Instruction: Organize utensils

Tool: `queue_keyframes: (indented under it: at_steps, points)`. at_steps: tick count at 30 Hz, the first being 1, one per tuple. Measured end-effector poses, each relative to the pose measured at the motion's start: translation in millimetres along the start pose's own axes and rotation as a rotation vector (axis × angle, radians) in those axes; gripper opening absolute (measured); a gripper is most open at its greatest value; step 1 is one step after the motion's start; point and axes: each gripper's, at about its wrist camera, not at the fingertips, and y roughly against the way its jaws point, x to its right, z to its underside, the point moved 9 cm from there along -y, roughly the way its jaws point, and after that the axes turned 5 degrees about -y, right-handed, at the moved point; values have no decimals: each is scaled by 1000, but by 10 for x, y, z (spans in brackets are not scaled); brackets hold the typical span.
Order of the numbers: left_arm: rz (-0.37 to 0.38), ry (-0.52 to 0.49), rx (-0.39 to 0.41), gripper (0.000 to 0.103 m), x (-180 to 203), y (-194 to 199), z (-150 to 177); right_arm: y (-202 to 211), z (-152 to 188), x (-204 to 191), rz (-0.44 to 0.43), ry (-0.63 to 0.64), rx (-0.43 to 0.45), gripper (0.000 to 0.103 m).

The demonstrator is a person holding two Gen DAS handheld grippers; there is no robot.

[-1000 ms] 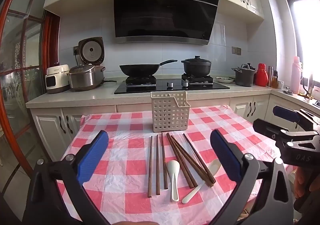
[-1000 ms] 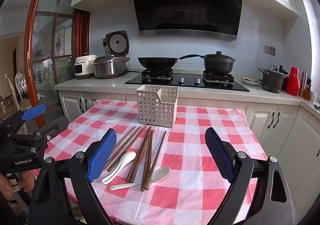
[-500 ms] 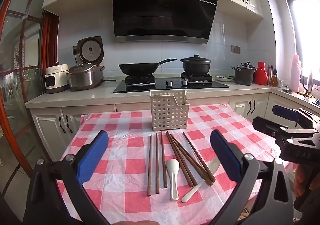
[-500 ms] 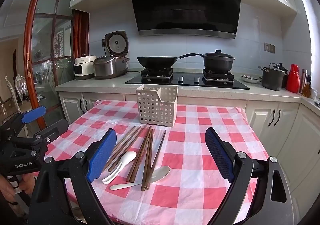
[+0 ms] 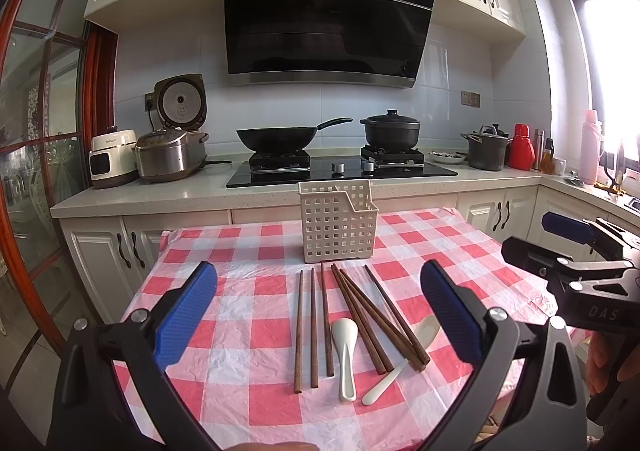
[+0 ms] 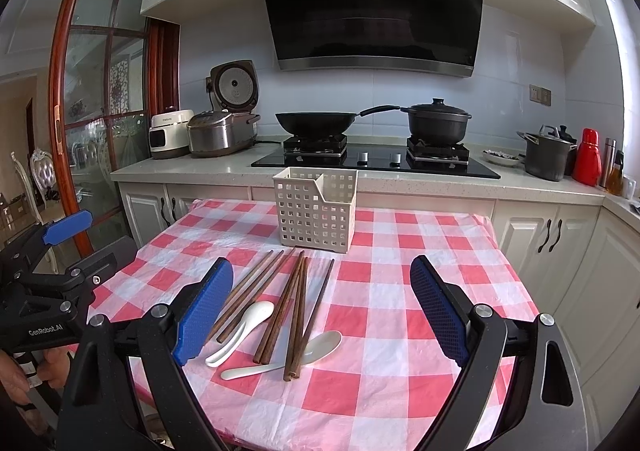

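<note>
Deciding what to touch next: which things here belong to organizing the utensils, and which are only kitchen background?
Job:
- wooden chopsticks
- left white spoon
- right white spoon, partly under chopsticks
- slotted basket

Background:
- wok
- black pot
- rice cooker
- red flask

Chopsticks (image 5: 314,327): 7 counted, brown wood. Spoons (image 5: 346,355): 2, white. Basket (image 5: 338,227): 1, white, perforated. On the stove: 1 wok (image 5: 280,137), 1 black pot (image 5: 390,129).

Basket (image 5: 338,223) at far middle of worktop (image 5: 248,335); chopsticks (image 5: 360,315) fanned just near of it; two spoons (image 5: 347,347) among them.
</note>
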Motion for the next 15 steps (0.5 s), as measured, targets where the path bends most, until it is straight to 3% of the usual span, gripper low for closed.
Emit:
queue_keyframes:
  at_steps: [15]
  points:
    - [1, -1, 0, 98, 14, 5, 10, -7, 1, -5, -1, -3, 0, 85]
